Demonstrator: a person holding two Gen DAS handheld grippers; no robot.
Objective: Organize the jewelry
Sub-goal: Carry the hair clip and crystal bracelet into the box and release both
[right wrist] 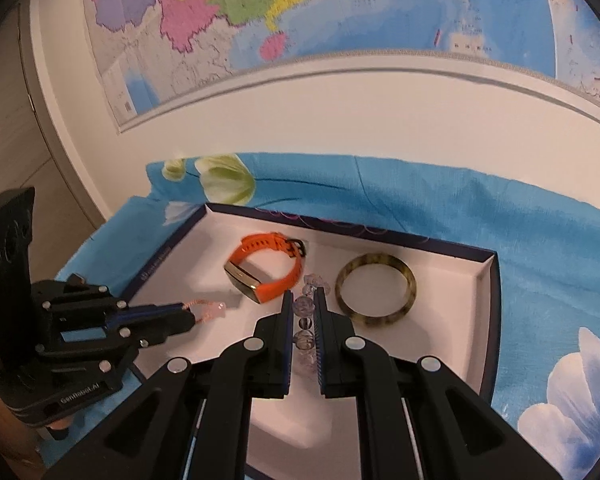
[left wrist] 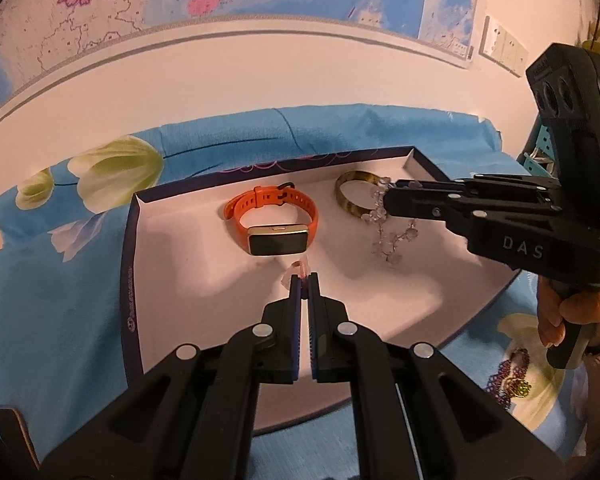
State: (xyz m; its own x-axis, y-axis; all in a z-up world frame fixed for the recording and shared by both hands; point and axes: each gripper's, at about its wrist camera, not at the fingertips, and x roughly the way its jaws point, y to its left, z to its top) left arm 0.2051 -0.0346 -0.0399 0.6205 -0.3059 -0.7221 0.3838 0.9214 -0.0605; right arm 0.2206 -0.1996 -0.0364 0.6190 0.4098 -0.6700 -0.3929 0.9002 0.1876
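A white-lined box tray (left wrist: 172,248) (right wrist: 452,312) lies on a blue flowered cloth. In it lie an orange smart band (left wrist: 274,220) (right wrist: 266,270) and a mottled olive bangle (left wrist: 350,198) (right wrist: 374,294). My left gripper (left wrist: 304,280) (right wrist: 198,314) is shut on a small pink crystal pendant (left wrist: 298,270) (right wrist: 216,310) on a thin cord, held over the tray's left part. My right gripper (right wrist: 303,300) (left wrist: 386,202) is shut on a clear crystal bead bracelet (right wrist: 305,308) (left wrist: 392,236), which dangles above the tray by the bangle.
A purple and green beaded piece (left wrist: 510,376) lies on the cloth (left wrist: 60,300) right of the tray. A wall map (right wrist: 300,12) hangs behind. A wall socket (left wrist: 504,46) is at the upper right. A cabinet side (right wrist: 16,152) stands at the left.
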